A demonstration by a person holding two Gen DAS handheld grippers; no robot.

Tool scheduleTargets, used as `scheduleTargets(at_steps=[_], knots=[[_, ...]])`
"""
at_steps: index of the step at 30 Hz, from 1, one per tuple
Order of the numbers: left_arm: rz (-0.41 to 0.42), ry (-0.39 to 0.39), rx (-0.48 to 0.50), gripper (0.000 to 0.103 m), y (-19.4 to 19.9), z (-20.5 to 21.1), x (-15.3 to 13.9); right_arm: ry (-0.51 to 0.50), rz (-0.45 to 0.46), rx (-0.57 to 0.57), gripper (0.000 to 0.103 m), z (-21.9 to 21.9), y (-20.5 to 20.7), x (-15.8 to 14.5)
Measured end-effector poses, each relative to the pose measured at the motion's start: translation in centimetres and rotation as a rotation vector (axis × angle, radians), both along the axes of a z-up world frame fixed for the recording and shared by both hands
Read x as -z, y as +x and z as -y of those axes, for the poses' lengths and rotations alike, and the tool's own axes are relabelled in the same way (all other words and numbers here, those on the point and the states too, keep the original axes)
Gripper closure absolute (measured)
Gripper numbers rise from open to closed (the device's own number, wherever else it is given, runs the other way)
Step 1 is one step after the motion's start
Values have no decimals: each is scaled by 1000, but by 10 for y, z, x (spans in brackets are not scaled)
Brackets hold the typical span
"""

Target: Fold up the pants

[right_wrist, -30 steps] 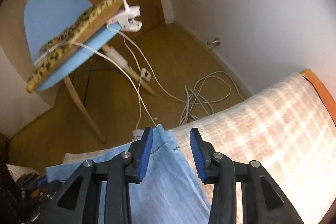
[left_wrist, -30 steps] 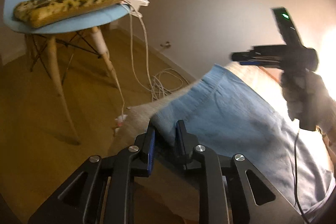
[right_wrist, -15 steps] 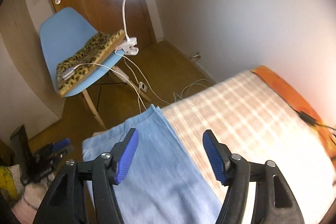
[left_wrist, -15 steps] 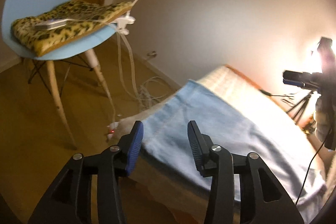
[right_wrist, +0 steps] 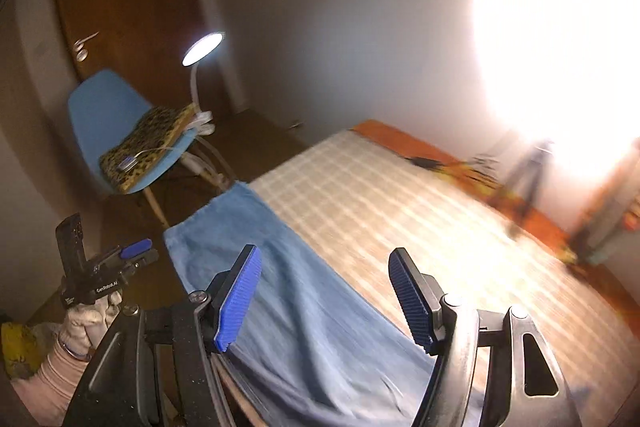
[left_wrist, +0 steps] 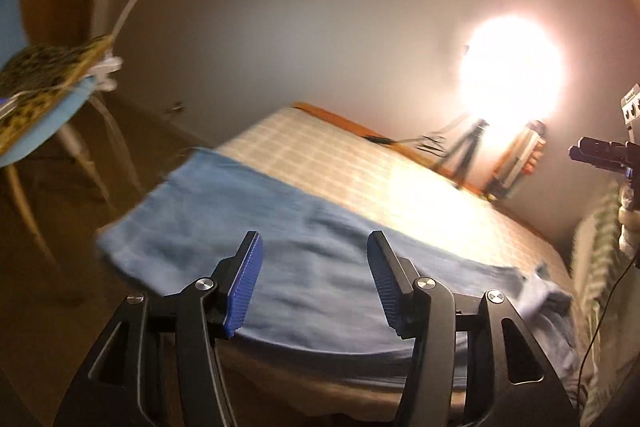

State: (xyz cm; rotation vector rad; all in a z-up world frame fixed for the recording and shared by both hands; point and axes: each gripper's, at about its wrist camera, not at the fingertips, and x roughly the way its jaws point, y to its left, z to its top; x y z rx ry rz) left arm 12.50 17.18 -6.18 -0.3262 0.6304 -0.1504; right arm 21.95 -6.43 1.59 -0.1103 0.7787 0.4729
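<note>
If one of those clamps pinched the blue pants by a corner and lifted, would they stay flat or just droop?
Probably droop. The blue pants lie limp on the bed, with soft wrinkles and one edge sagging over the side, so they look floppy. They seem thin and light. Likely not slippery: the cloth looks matte, and the ribbed pads should catch it.

The left gripper (left_wrist: 314,279), having just been opening, hangs empty above the blue pants (left_wrist: 248,219).

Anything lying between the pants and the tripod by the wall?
Only bare checked bedcover between the pants and tripod, seen in the right wrist view.
</note>
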Motion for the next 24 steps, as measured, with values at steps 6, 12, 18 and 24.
scheduleTargets(at_steps=[6,12,18,24], knots=[[-11,-9,174,42,6,70,-4,-17,7,182,34,95,-61,-8],[-63,-25,375,40,26,157,-4,20,-47,409,34,203,-115,19],[-118,-30,587,36,48,262,-7,52,-98,597,34,294,-164,62],[-217,-46,726,32,71,352,0,81,-149,704,34,349,-203,109]])
